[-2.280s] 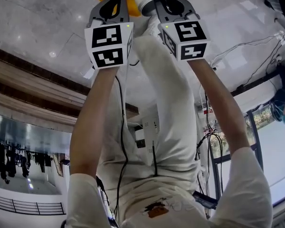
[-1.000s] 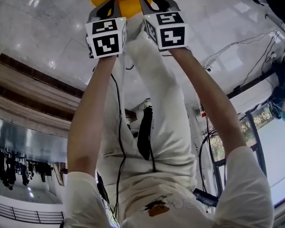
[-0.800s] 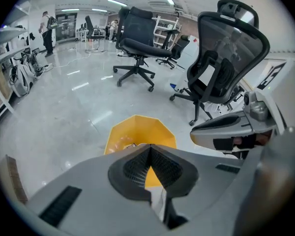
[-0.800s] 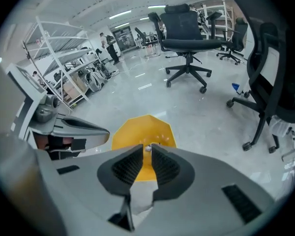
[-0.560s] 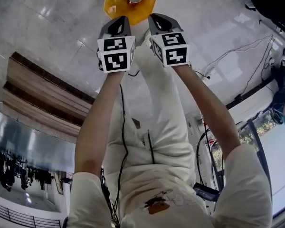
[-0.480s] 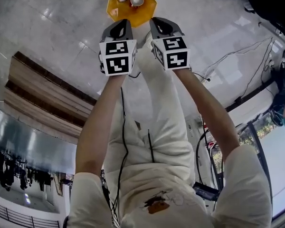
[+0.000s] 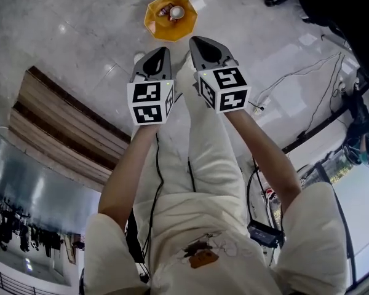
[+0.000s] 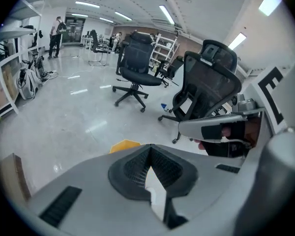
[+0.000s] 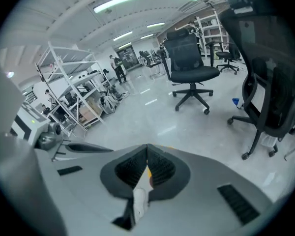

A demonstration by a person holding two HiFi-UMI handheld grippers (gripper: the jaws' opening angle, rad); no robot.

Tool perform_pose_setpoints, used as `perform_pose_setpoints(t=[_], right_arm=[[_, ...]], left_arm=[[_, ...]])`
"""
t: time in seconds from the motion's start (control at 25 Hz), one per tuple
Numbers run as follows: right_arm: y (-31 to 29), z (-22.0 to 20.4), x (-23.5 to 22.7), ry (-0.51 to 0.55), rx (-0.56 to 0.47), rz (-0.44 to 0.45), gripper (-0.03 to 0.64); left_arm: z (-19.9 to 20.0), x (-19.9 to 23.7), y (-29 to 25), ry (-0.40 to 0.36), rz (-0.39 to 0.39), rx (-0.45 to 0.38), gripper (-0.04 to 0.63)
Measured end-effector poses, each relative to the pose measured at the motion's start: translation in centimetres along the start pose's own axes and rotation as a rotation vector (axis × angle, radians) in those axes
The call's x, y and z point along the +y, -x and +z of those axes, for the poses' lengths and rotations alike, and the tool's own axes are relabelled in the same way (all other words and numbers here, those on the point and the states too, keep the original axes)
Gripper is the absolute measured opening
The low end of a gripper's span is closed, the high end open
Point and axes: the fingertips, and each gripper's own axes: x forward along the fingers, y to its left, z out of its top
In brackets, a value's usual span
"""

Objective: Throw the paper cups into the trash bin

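While both forearms reach straight out ahead of the person, the head view shows the left gripper (image 7: 155, 59) and the right gripper (image 7: 203, 47) held side by side, close but apart, pointing forward and down over the pale glossy floor (image 7: 80, 29). Beyond their tips, well apart from them, the orange trash bin (image 7: 154, 26) stands on the floor. In it lies a white paper cup (image 7: 177, 12), open end towards the camera, with a second item (image 7: 164, 10) just beside it, too small to identify.

In the left gripper view, the jaws are pressed together with nothing between them, and a yellow corner of the bin shows just past their tip.

In the right gripper view, the jaws have just been closing and now meet, empty. An office chair (image 9: 189, 63) stands on the floor beyond.
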Motion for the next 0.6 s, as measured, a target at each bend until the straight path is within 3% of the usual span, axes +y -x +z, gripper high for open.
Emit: perform_pose_setpoints(t=[0.28, 0.6], right_arm=[[6.7, 6.7, 4.3, 0.032, -0.085, 0.033, 0.008], [14.7, 12.0, 8.5, 0.108, -0.131, 0.062, 0.008]], left_arm=[[5.3, -2.2, 7.6, 0.038, -0.016, -0.107, 0.005], [11.6, -5.5, 16.9, -0.006, -0.001, -0.229, 0.005]])
